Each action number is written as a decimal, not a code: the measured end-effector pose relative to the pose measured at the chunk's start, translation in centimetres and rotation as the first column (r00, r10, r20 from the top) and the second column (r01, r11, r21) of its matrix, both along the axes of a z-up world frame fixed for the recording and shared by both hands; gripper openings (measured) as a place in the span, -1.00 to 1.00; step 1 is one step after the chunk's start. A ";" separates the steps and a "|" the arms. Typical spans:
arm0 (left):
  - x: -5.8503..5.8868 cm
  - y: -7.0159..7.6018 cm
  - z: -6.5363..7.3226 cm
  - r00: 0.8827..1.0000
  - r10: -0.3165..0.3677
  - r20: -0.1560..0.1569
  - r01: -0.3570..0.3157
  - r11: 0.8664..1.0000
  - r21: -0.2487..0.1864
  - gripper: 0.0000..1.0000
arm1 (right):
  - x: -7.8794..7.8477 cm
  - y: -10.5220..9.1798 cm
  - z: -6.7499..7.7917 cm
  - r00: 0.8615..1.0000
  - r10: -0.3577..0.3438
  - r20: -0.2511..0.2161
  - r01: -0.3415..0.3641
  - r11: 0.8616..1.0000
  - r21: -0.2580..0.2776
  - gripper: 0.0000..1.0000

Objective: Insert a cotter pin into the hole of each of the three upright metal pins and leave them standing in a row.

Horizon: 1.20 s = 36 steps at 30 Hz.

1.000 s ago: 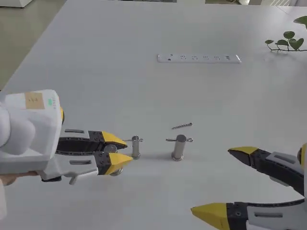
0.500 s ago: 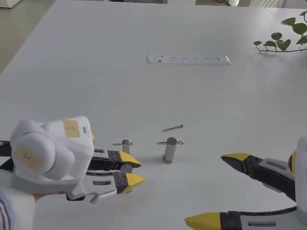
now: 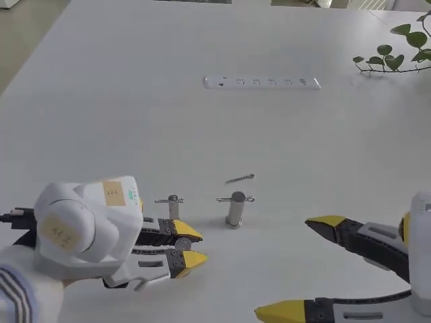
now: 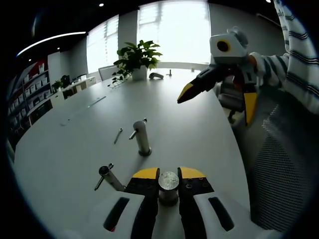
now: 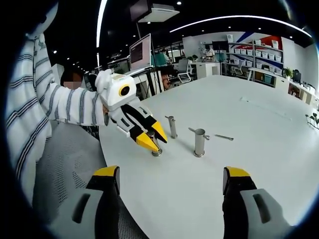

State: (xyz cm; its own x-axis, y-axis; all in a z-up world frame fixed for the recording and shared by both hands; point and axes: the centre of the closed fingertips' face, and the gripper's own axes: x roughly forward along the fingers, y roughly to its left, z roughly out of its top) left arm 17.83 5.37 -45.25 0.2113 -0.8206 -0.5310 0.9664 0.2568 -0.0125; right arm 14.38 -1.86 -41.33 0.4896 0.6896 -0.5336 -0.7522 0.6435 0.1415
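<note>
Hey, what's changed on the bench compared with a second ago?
The left gripper, shut on one metal pin throughout, has drawn back toward the person, away from the row, and rolled a little. The right gripper stays open at the near right. The left standing pin and the right standing pin keep their cotter pins, and the loose cotter pin still lies behind them.

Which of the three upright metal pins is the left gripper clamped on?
The metal pin nearest the person, between the jaws of the left gripper; the other two pins stand free, each with a cotter pin through it.
</note>
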 end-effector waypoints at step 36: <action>-3.1 5.8 3.6 0.966 0.210 -0.150 -0.222 0.973 -0.066 0.98 | 3.5 -1.9 1.9 0.992 0.100 0.076 -0.088 0.986 -0.143 0.67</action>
State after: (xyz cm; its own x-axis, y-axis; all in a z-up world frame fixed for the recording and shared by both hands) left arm 14.68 11.15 -41.65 0.3161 -0.8054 -0.5014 0.8749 0.4518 -0.1742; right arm 17.92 -3.75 -39.44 0.4722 0.6565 -0.5883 -0.8157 0.5783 -0.0093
